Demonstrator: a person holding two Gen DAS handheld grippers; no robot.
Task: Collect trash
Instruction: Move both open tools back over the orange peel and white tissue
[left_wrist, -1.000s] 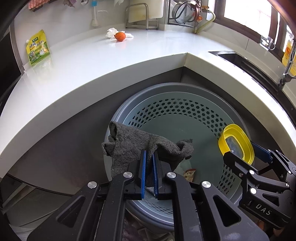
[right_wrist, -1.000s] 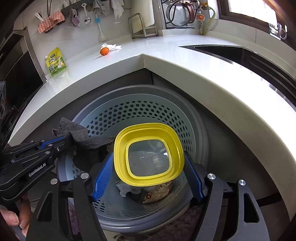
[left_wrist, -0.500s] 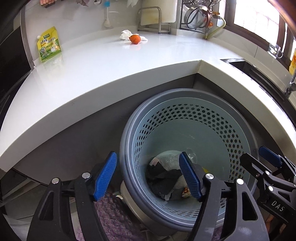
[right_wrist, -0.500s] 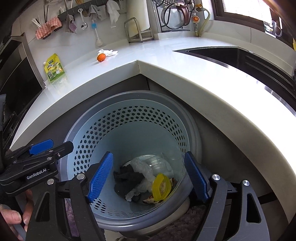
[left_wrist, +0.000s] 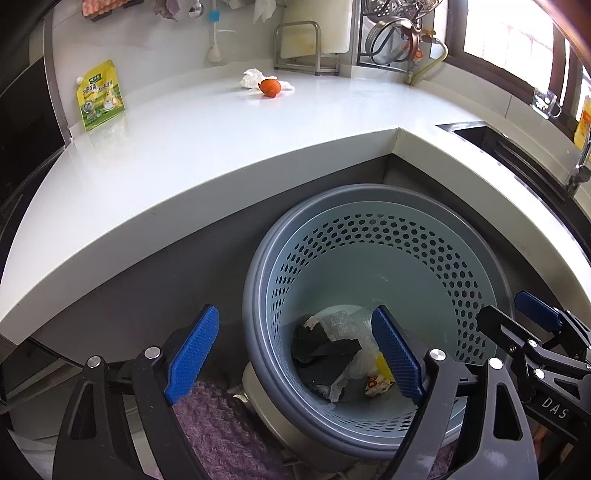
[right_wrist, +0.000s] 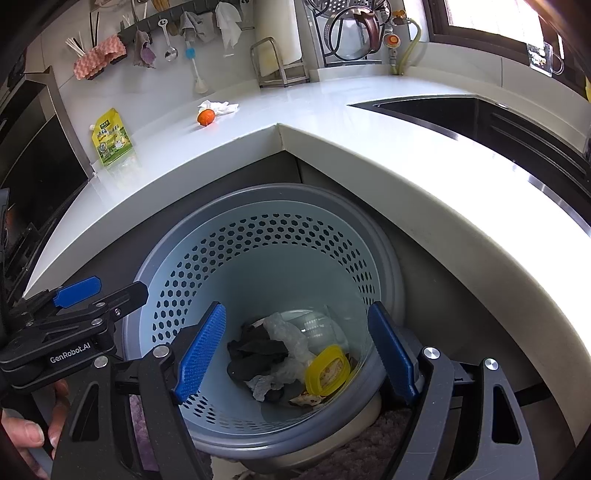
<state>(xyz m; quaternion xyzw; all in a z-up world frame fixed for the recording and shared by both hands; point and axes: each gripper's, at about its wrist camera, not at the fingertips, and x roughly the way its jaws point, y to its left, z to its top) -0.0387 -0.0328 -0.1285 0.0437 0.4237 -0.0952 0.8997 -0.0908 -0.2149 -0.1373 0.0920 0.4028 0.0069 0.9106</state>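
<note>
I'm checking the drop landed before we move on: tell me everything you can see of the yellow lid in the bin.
The yellow lid is a rounded-rectangle frame of what looks like plastic with a clear centre panel. It lies tilted at the bottom of the perforated grey-blue bin, towards its right side, resting on a printed wrapper and against crumpled clear plastic beside a dark cloth. Nothing grips it. From the left wrist view only a yellow sliver shows behind a gripper finger.

Right gripper (right_wrist: 295, 354) jaws wide, nothing between them, above grey perforated basket (right_wrist: 258, 236). Yellow lid (right_wrist: 327, 374), dark cloth (right_wrist: 255, 356), crumpled plastic (right_wrist: 286, 334) lie at its bottom. Left gripper (right_wrist: 99, 291) at basket's left rim.
</note>
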